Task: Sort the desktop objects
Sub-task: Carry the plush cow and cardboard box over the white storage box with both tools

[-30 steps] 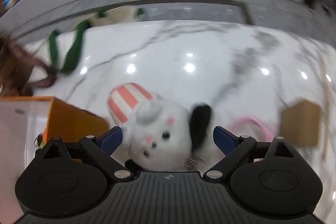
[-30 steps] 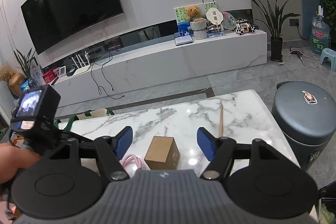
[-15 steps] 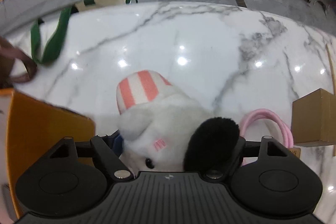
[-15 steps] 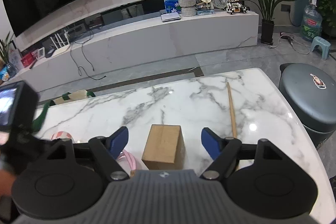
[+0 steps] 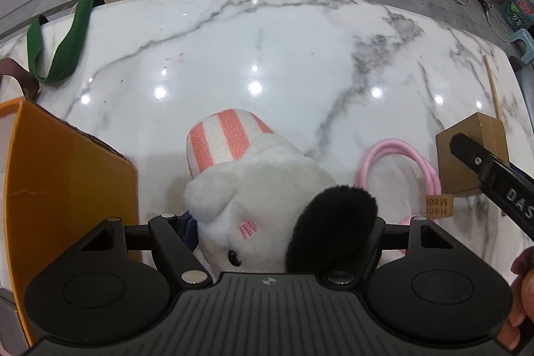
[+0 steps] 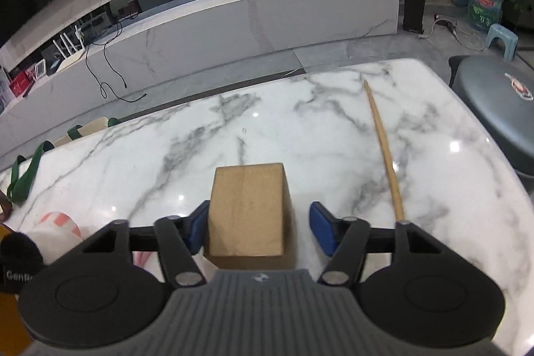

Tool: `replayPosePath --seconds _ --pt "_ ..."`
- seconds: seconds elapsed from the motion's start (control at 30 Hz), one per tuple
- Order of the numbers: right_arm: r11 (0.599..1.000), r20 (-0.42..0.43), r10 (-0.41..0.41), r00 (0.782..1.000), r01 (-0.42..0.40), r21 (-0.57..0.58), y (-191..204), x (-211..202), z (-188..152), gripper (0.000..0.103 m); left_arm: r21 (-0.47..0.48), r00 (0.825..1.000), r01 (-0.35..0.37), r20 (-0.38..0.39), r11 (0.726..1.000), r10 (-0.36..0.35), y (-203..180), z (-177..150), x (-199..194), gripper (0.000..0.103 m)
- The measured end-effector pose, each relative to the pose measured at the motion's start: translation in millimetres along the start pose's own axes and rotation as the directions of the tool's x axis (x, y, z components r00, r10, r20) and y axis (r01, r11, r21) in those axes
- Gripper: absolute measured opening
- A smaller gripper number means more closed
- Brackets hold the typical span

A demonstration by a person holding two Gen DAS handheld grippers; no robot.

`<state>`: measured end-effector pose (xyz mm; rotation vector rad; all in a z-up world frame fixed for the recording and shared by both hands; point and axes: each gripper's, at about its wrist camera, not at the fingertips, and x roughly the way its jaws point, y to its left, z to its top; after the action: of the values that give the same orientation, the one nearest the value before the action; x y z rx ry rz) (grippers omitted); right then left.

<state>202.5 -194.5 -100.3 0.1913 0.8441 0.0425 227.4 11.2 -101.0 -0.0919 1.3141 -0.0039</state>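
marble, white with grey veins and glossy with lamp glints, makes up the table [image 5: 253,49]. on it lies a fluffy white plush toy [image 5: 267,189] with one black ear, a stitched pink cheek and a pink-and-white striped foam-like hat. the left gripper [image 5: 283,229] points steeply down over it, jaws closing around the head: the black ear hides the right pad and only a sliver of blue shows at the left, so whether they press the plush cannot be told. a second ago the toy sat smaller between widely spread blue pads; now it fills the gap and the jaws stand narrower. left of it rises a smooth orange box wall [image 5: 66,189]; beyond lies a green woven bag strap [image 5: 63,45]. right of the toy lies a looped pink cord [image 5: 400,162] with a tan "hand made" tag.

the right gripper [image 6: 257,229] straddles a plain square-edged cardboard box [image 6: 248,209] standing upright on the table. its jaws are closing; the left blue pad is at the box's side, the right pad apart from it. earlier the box stood further ahead, clear of wider jaws. a thin wooden stick [image 6: 383,149] lies to the right, apart.
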Motion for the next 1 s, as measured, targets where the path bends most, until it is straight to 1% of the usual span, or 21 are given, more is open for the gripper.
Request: replayPosePath --seconds 0.13,0.23,0.27,0.43,0.57,0.67,0.8,0.9,1.0 --pt "1.0 0.004 -0.003 1.0 0.004 -0.024 3 2 -2 0.053 -0.003 1.0 0.014 -0.005 1.0 -0.014 -1 -2 -1 0.085" --pt "1.0 -0.006 0.011 1.0 -0.011 -0.003 -1 -1 0 0.051 -0.005 0.999 0.039 -0.002 0.999 -0.039 -2 -4 -7 0.085" --pt "1.0 -0.006 0.019 1.0 -0.019 0.01 -3 -3 1 0.049 -0.005 0.999 0.05 0.002 0.999 -0.05 -4 -5 -10 0.085" --pt "0.998 0.007 0.044 0.999 -0.044 0.041 -11 -17 6 0.049 -0.001 0.994 0.112 0.021 0.994 -0.111 -14 -8 -28 0.085" --pt "0.995 0.019 0.073 0.997 -0.074 0.059 -15 -30 9 0.048 -0.011 0.984 0.172 0.036 0.985 -0.172 -18 -10 -45 0.085" --pt "0.992 0.041 0.094 0.995 -0.097 0.076 -20 -44 13 0.048 -0.027 0.97 0.236 0.063 0.971 -0.234 -17 -15 -64 0.085" --pt "0.986 0.078 0.124 0.989 -0.132 0.103 -25 -61 22 0.048 -0.021 0.952 0.292 0.1 0.956 -0.289 -14 -22 -95 0.085" --pt "0.982 0.109 0.146 0.983 -0.157 0.102 -20 -75 27 0.048 0.0 0.943 0.307 0.13 0.952 -0.305 -9 -27 -122 0.085" --pt "0.982 0.136 0.17 0.976 -0.179 0.058 -3 -90 31 0.049 0.029 0.943 0.291 0.159 0.956 -0.292 0 -31 -153 0.085"
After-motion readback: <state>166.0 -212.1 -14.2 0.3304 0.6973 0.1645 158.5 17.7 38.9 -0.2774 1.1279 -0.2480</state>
